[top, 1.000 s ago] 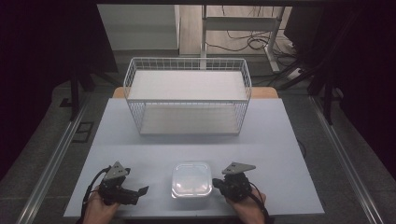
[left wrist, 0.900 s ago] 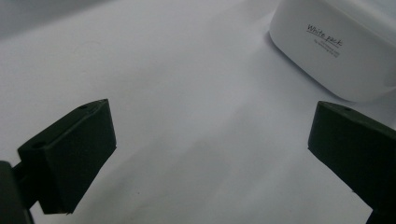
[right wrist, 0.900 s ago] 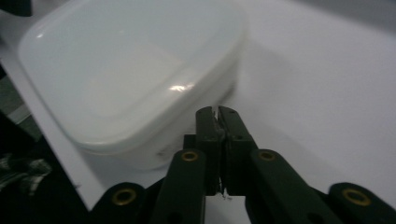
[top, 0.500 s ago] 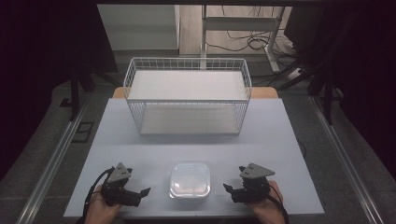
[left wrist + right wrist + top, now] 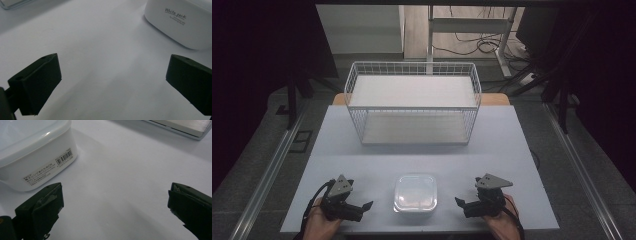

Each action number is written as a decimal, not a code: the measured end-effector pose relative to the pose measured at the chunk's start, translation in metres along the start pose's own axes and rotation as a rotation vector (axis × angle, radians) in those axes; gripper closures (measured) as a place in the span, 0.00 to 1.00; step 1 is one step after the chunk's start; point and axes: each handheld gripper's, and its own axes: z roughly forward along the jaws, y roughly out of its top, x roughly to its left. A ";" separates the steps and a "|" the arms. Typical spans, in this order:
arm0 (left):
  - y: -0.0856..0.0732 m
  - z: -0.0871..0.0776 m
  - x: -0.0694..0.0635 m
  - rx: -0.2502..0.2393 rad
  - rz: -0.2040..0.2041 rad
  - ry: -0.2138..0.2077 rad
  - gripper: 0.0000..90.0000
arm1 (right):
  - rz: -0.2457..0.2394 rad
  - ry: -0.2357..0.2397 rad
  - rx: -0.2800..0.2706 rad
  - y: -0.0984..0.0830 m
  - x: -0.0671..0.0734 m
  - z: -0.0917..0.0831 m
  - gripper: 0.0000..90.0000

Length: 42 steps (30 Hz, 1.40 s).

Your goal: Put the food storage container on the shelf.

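Observation:
A white plastic container with a clear lid sits near the front edge of the table, between my two grippers. My left gripper rests to its left, open, its jaws pointing toward the box. In the left gripper view the open jaws frame bare table, with the container ahead on the right. My right gripper lies to the container's right, a short gap away. Its jaws have just been opening and hold nothing. In the right gripper view the wide jaws stand beside the labelled container wall.
A white wire basket with an upper shelf stands at the back middle of the table. Dark floor with metal rails runs along both sides. A hand holds each gripper at the table's front edge.
My right gripper has drawn away to the right from the container's side and its jaws have spread apart. The left gripper and the container have stayed put.

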 end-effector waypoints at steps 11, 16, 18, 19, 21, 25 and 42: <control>0.001 -0.001 0.003 -0.012 -0.050 -0.028 0.00 | 0.036 0.009 -0.027 0.006 0.003 -0.004 0.01; 0.005 0.001 -0.003 -0.012 -0.042 -0.063 0.00 | 0.042 0.021 -0.026 0.009 0.008 -0.004 0.01; 0.007 0.001 -0.006 -0.023 -0.049 -0.091 0.00 | 0.056 0.034 -0.019 0.012 0.010 -0.003 0.01; 0.009 0.002 -0.008 -0.025 -0.057 -0.109 0.00 | 0.061 0.039 -0.020 0.013 0.010 -0.003 0.02; 0.012 0.005 -0.011 -0.015 -0.051 -0.114 0.00 | 0.079 0.047 -0.012 0.016 0.012 -0.002 0.02; 0.020 0.009 -0.020 0.001 -0.029 -0.126 0.00 | 0.069 0.034 -0.014 0.022 0.019 -0.001 0.02; 0.062 0.022 -0.035 -0.007 0.004 -0.133 0.17 | -0.005 0.062 0.005 0.059 0.048 0.010 0.15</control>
